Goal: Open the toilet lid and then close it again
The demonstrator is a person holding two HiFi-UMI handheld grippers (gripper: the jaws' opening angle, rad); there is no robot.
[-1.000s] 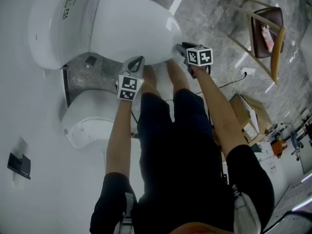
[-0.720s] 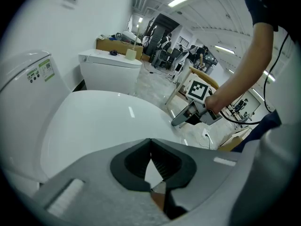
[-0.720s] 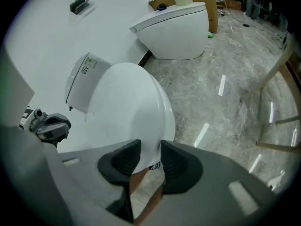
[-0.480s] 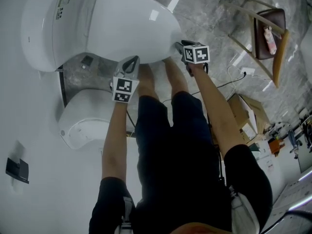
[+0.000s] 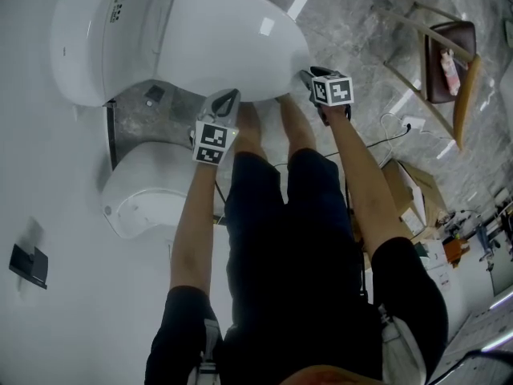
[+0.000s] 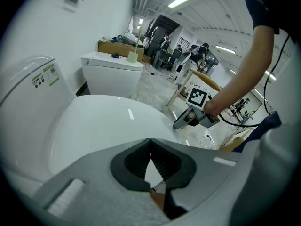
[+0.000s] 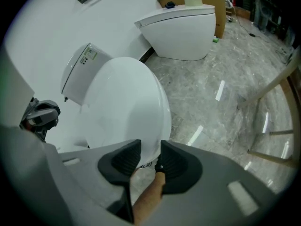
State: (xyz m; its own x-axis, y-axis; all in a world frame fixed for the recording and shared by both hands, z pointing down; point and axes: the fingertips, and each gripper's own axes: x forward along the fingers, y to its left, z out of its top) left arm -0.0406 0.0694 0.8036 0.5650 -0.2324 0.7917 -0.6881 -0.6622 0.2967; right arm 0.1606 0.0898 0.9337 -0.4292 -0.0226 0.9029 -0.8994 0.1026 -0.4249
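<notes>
Below you, the toilet lid lies shut: glossy, rigid, likely slick, and probably light on its rear hinge. Take it by the front lip. Your right gripper has its fingers apart there, gripping nothing. Your left gripper has its fingers closed and empty, beside the lid.

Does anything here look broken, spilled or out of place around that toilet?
Nothing stands out. The toilet lid lies shut and unmarked, the floor looks dry. Only a loose cable trails across it near the chair.
</notes>
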